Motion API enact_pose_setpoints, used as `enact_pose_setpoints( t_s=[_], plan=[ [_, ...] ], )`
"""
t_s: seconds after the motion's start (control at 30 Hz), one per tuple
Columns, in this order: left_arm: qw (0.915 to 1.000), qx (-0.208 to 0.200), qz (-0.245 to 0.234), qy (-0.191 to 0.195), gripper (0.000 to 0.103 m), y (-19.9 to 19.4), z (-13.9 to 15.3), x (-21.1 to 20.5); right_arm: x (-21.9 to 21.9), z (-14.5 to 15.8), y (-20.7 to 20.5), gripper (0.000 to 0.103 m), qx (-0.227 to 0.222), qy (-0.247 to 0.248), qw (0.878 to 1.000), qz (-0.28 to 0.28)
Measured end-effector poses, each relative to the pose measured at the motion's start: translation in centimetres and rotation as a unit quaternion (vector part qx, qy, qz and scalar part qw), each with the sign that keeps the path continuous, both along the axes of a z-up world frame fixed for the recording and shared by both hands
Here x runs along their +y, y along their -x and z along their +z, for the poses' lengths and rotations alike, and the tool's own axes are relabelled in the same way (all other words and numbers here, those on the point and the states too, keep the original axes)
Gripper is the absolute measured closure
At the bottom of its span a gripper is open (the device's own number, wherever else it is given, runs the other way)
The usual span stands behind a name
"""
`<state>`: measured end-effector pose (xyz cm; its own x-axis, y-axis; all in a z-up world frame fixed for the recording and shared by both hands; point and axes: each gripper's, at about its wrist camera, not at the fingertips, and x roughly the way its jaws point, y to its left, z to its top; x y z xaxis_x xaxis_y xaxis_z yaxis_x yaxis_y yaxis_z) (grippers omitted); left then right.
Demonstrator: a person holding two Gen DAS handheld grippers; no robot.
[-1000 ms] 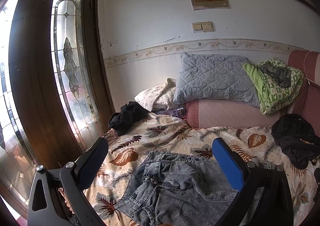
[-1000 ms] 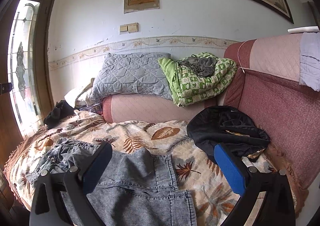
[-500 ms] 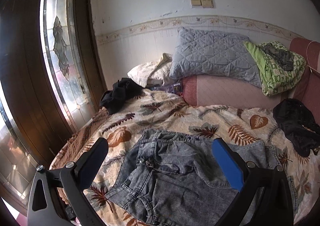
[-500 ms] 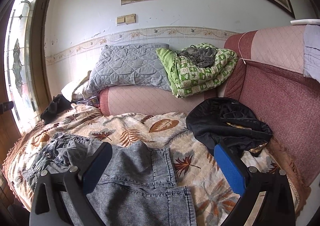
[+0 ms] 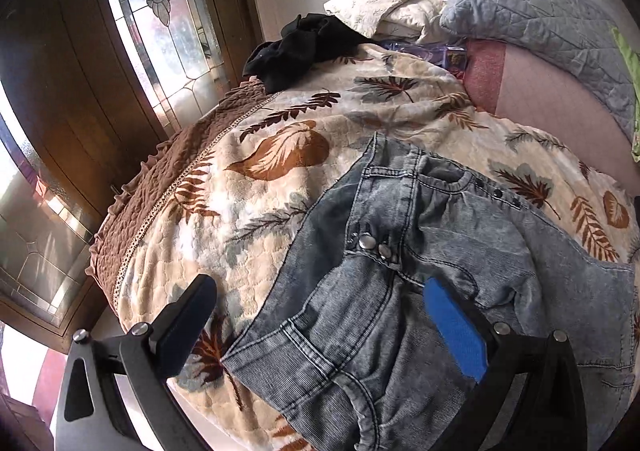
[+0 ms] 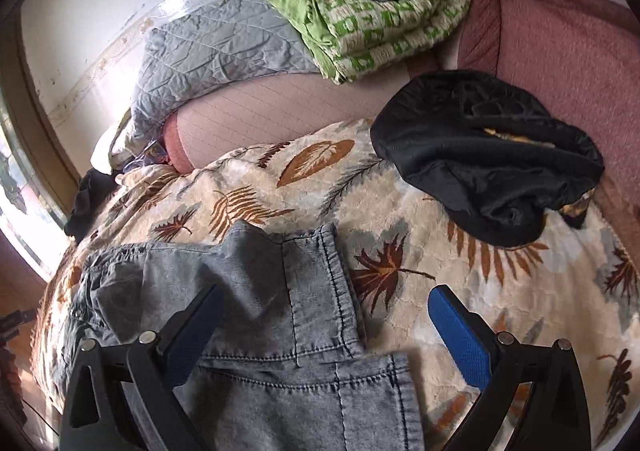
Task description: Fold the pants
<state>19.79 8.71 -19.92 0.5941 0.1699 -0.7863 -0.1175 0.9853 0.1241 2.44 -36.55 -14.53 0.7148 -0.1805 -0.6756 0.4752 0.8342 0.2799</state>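
On the leaf-patterned blanket covering the sofa, the grey denim pants lie spread flat, waistband and metal buttons facing the left wrist view. Above the waist end, the left gripper hovers with jaws spread wide, gripping nothing. Over the leg hems, the right gripper likewise stands wide open and empty, with a black garment lying well apart beside the red backrest.

The right claw hangs wide open above grey washed-denim pants lying on a cream leaf-patterned blanket. A crumpled black garment lies well apart, against the pink sofa back.
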Motion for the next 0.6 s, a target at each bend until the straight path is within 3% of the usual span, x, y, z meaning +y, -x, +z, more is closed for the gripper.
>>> enact_pose_setpoints(
  t_s=[0.2,0.4,0.6],
  plan=[
    [0.9987,0.029,0.005,-0.042,0.0,-8.9,-0.9,0.6,-2.2,-3.4,-4.8,0.001,0.004,-0.07,0.997,-0.022],
    [0.9973,0.073,0.004,-0.012,0.0,-18.0,-2.9,0.1,-4.1,-6.1,-8.2,0.005,0.015,-0.095,0.995,-0.019],
    [0.9963,0.086,0.006,0.004,0.0,-23.6,-6.4,-2.1,-7.0,-7.2,-10.4,0.009,0.006,-0.122,0.992,-0.002]
  ],
)
